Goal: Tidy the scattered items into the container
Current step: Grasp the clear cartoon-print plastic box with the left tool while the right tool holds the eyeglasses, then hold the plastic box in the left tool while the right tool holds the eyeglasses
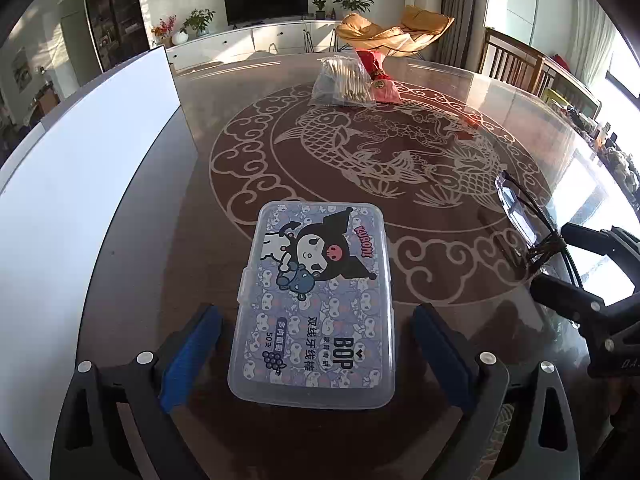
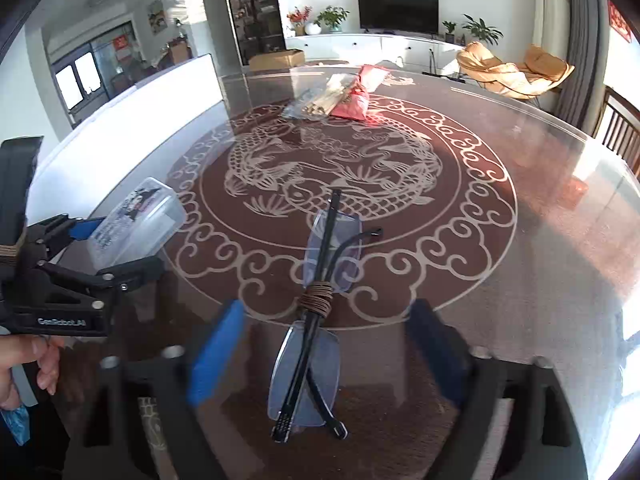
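A clear plastic floss-pick box (image 1: 316, 304) with a cartoon label lies on the glass table between the open fingers of my left gripper (image 1: 316, 360); the blue pads stand apart from its sides. It also shows in the right wrist view (image 2: 136, 220). Folded glasses (image 2: 316, 312) bound with brown cord lie between the open fingers of my right gripper (image 2: 324, 356), untouched. The glasses also show in the left wrist view (image 1: 524, 216). A white container (image 1: 80, 184) stands at the left.
A bag of cotton swabs (image 1: 344, 80) and a red pouch (image 1: 380, 76) lie at the far side of the round patterned table (image 1: 400, 152). Wooden chairs (image 1: 516, 60) stand at the right. The left gripper (image 2: 80, 272) shows in the right wrist view.
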Available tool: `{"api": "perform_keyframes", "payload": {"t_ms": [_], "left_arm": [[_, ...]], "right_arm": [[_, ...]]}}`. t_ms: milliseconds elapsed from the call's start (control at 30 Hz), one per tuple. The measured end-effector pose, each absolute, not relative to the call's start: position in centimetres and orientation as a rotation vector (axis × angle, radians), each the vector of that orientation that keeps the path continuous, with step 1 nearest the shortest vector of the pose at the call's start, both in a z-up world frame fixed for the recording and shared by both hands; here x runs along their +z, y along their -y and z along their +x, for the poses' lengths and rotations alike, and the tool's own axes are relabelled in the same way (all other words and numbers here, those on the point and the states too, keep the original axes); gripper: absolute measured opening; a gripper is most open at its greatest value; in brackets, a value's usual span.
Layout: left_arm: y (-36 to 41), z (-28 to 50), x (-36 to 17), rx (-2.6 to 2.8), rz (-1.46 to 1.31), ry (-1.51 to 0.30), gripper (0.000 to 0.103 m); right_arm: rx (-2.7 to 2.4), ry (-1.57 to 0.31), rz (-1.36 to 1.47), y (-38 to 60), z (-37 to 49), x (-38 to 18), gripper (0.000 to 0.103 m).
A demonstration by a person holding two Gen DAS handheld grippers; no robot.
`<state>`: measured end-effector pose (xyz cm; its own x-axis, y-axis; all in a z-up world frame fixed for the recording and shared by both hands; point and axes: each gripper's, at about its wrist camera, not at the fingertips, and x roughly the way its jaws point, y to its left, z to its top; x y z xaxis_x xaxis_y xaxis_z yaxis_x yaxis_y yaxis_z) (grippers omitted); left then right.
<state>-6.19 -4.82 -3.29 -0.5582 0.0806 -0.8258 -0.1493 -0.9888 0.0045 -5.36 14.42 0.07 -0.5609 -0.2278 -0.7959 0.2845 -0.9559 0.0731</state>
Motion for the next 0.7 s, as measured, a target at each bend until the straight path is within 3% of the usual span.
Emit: {"api": "perform_keyframes", "payload": {"t_ms": [233, 700], "left_arm": [[4.8, -6.6, -3.5, 2.661, -1.414, -0.112, 0.102], [4.8, -6.6, -3.4, 2.657, -1.419, -0.114, 0.103]], "right_arm": [[-2.567, -0.219, 1.318, -13.0, -5.7, -0.3, 0.102], [-2.57, -0.201, 1.322, -13.1, -5.8, -0.4, 0.102]]}}
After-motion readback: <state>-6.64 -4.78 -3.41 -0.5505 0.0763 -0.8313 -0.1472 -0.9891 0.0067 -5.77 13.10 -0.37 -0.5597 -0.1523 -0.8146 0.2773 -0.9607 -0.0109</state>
